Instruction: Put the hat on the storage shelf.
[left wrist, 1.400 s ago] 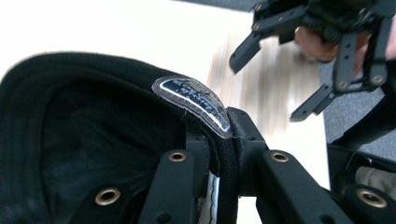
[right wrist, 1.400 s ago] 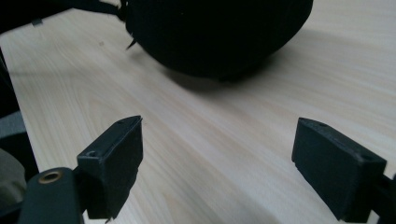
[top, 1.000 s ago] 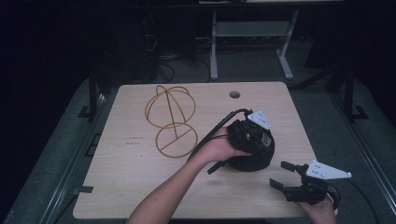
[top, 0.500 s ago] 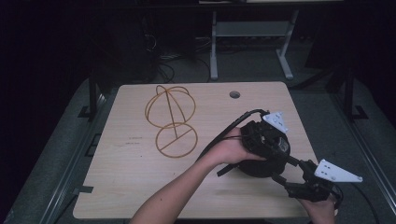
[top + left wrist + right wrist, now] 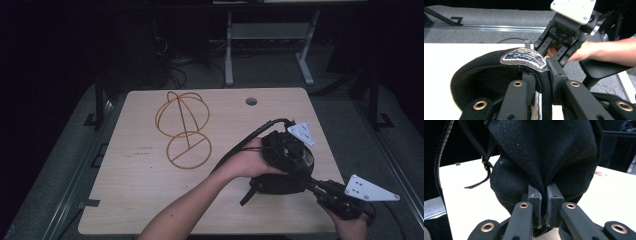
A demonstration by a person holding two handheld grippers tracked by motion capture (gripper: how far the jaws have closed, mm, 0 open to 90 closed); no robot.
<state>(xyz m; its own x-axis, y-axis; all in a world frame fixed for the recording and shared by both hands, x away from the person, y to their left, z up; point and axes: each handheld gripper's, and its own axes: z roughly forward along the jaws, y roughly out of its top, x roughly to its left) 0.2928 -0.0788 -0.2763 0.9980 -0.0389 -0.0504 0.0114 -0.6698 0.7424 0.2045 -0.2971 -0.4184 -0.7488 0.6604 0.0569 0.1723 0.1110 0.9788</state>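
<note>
I'm looking at a light wooden table (image 5: 150, 200) with a round cable hole (image 5: 251, 101) near its far edge. A brass-coloured wire hat stand (image 5: 184, 131) lies on its side left of centre, and a black cap (image 5: 277, 183) sits near the right front corner.

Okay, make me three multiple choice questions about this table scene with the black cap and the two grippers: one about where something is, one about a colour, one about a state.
1. Where does the wire stand sit?
A. left of the black cap
B. on the cap
C. on the floor

2. What colour is the table top?
A. red
B. light wood
C. green

3. How does the right gripper stand?
A. open above the cap
B. lying on the table
C. shut on the cap's cloth

Answers: 1 A, the high view shows it left of the black cap. 2 B, pale wood grain. 3 C, the right gripper view shows cloth pinched between both pads; its jaws have just closed.
</note>
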